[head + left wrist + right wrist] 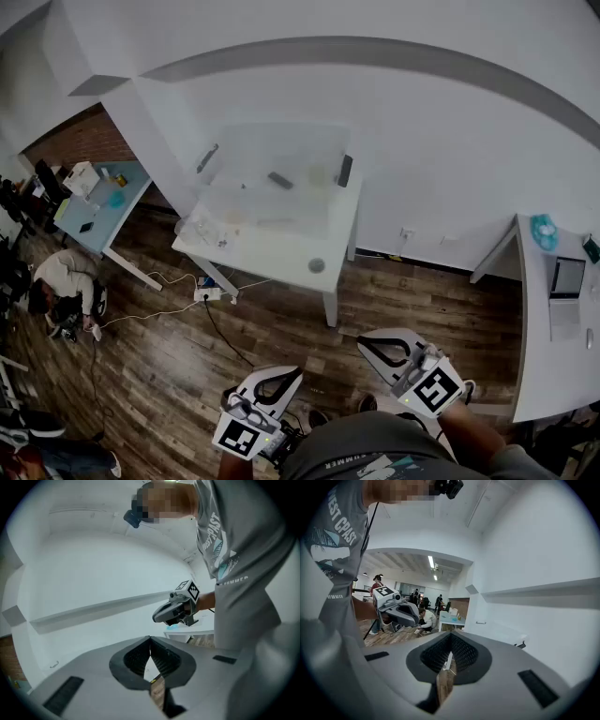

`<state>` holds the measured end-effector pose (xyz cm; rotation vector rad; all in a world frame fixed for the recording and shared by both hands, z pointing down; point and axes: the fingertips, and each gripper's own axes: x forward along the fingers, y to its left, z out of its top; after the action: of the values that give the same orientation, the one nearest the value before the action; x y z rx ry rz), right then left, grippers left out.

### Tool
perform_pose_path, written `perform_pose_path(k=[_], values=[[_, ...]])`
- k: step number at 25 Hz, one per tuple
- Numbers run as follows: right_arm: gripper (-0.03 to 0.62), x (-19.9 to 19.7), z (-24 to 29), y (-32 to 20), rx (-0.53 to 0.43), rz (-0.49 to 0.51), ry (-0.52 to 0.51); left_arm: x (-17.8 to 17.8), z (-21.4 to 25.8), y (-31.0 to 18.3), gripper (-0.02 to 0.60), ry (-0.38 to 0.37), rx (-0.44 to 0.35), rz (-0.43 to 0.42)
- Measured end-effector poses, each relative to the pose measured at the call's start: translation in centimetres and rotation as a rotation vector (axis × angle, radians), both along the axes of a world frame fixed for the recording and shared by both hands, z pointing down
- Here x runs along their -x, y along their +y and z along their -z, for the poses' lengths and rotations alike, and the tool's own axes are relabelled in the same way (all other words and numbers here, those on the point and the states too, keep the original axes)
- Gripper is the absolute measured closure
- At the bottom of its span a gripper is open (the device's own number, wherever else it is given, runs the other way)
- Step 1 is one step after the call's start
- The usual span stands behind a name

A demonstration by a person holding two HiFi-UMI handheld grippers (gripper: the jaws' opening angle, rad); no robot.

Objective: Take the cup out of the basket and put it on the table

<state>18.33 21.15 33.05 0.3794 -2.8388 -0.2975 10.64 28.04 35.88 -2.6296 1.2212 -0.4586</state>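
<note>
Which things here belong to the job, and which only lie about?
Job: clear plastic basket, white table beneath it, left gripper, right gripper; cup not discernible.
Lying about: grey laptop, light-blue table, white power strip.

Your grey T-shirt [335, 531] carries white capital letters. In the right gripper view the chest print reads partly as "EST" and "AST". In the head view, small letters near the hem end in "UMMER". Nothing else is legible.
</note>
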Motion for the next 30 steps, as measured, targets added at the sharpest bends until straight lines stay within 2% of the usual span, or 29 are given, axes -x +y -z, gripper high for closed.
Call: perform_pose_path(k=[3,11,15,20,25,30], values=[[0.583,0.1,0.0,-0.2,-0.001,-0.002,0.002,0.2,0.4,-0.3,0.572,0.004,-0.017,-0.002],[0.583,0.1,-0.6,-0.2,0.02,0.001,0.006,0.1,-0.1,0.0,0.572,0.002,-0.001,0.005],[0.582,0.0,-0.4,-0.3,0.058,0.018,-0.048,-0.3,-0.1,-0.3,0.572,0.006,-0.006,0.013],[0.582,-0.7,0.0,-1.1,0.103,-0.008,-0.109,-1.0,0.0,-0.7,0.572,-0.001,-0.005,0.013],[0.582,-1.7,-0.1,-1.8,0.119,-0.03,-0.119,-1.9,0.2,-1.2,0.572,0.009,-0.019,0.011],[0.582,-2.3,-0.7,-2.5,0.116,-0.048,-0.112,-2.5,-0.3,-1.6,0.572,0.009,-0.001,0.007]])
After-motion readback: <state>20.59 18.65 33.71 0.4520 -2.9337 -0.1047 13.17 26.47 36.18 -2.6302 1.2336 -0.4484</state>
